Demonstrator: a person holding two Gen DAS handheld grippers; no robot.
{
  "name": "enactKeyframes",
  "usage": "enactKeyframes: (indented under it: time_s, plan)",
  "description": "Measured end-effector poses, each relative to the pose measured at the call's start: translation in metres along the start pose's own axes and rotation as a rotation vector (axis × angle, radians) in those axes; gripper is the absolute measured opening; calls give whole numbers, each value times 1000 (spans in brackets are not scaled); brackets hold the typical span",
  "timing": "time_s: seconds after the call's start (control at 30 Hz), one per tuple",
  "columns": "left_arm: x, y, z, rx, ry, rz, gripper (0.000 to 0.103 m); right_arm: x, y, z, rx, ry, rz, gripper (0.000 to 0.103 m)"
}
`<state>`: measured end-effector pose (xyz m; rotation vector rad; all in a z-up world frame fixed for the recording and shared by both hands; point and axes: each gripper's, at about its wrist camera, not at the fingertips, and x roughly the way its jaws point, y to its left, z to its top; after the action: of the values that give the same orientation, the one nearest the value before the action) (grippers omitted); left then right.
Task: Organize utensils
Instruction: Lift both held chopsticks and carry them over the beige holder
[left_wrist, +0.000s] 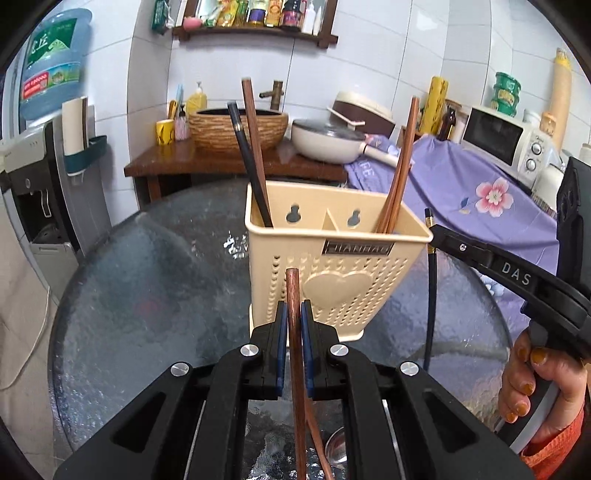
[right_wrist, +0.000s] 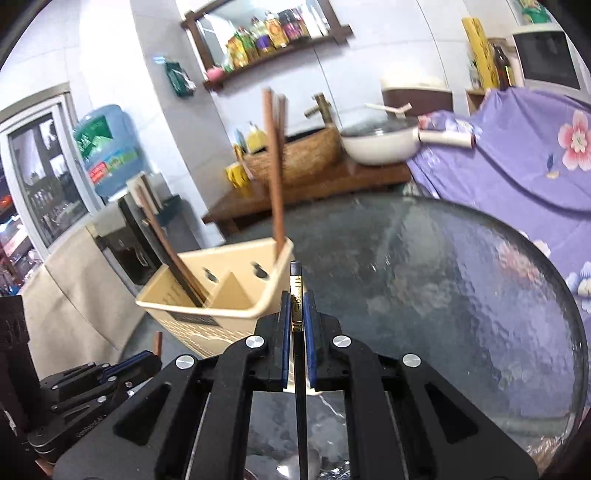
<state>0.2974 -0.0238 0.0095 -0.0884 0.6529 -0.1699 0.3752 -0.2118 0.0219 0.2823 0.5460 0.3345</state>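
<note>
Left gripper (left_wrist: 294, 321) clamps a brown chopstick (left_wrist: 293, 295); right gripper (right_wrist: 296, 314), tilted downward, clamps a black chopstick (right_wrist: 296, 291).

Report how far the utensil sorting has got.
Done: a black and a brown chopstick stand in the beige holder's left compartment, brown ones in its right. In hand: left gripper clamps a brown chopstick; right gripper clamps a black chopstick. Left: dropping both in.

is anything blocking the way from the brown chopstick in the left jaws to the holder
Nothing visible does. The brown chopstick, held by the left gripper, faces the beige holder across open air, though chopsticks already stand in both compartments.
</note>
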Motion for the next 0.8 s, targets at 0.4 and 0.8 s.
enactKeyframes:
  time_s: [0.4, 0.8]
  plan:
    - [-50, -4, 12, 13, -122, -11, 7, -78, 39, 4, -182, -127, 12, 5]
    - [-69, -6, 15, 24, -170, 9, 7, -88, 33, -2, -201, -55, 18, 4]
